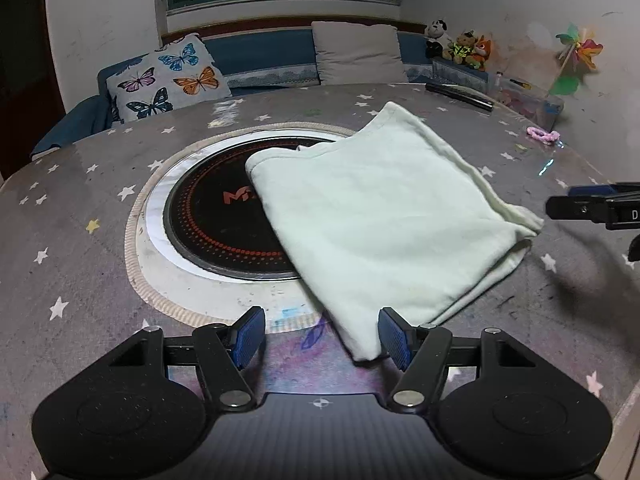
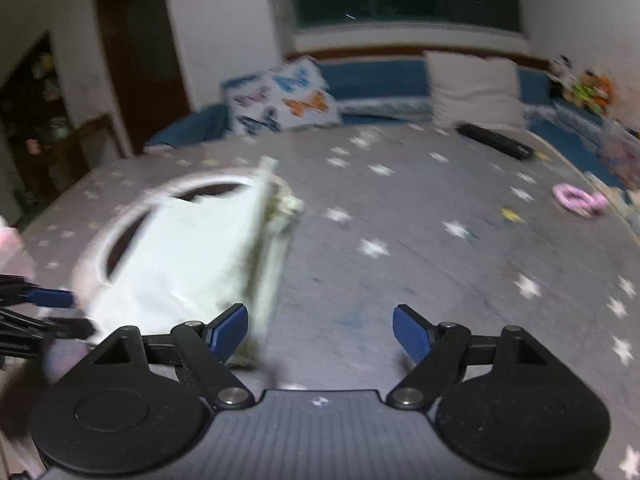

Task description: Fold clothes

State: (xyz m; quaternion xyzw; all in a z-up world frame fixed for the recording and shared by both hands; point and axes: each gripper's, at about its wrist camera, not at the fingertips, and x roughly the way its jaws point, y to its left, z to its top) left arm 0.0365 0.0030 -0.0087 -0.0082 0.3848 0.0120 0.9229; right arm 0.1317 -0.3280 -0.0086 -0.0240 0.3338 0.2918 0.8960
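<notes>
Blue fingers point(image 1: 251, 335) of the left gripper point(image 1: 322, 336) are spread wide apart and hold nothing. From the left wrist camera, the pale green cloth point(image 1: 372, 216) lies folded flat on the table point(image 1: 80, 280). Its near corner sits between the two fingers, right beside the right-hand one, though it is hard to tell if they touch. The cloth covers part of the round black cooktop point(image 1: 212, 220) in the middle of the table. The right gripper point(image 1: 592, 206) pokes in from the right edge, just past the cloth's far right corner. A butterfly pillow point(image 1: 168, 78) and a plain pillow point(image 1: 358, 52) sit behind the far edge of the table. A pink loop point(image 1: 542, 135) lies near the far right edge.

From the right wrist camera, everything is blurry. The right gripper point(image 2: 320, 334) has its fingers point(image 2: 230, 334) spread apart too, with only table between them. The cloth point(image 2: 180, 256) lies to the left, with its edge just beside the left-hand finger. The left gripper point(image 2: 40, 312) shows at the left edge, by the cloth. The pink loop point(image 2: 578, 200) is well off to the right.
</notes>
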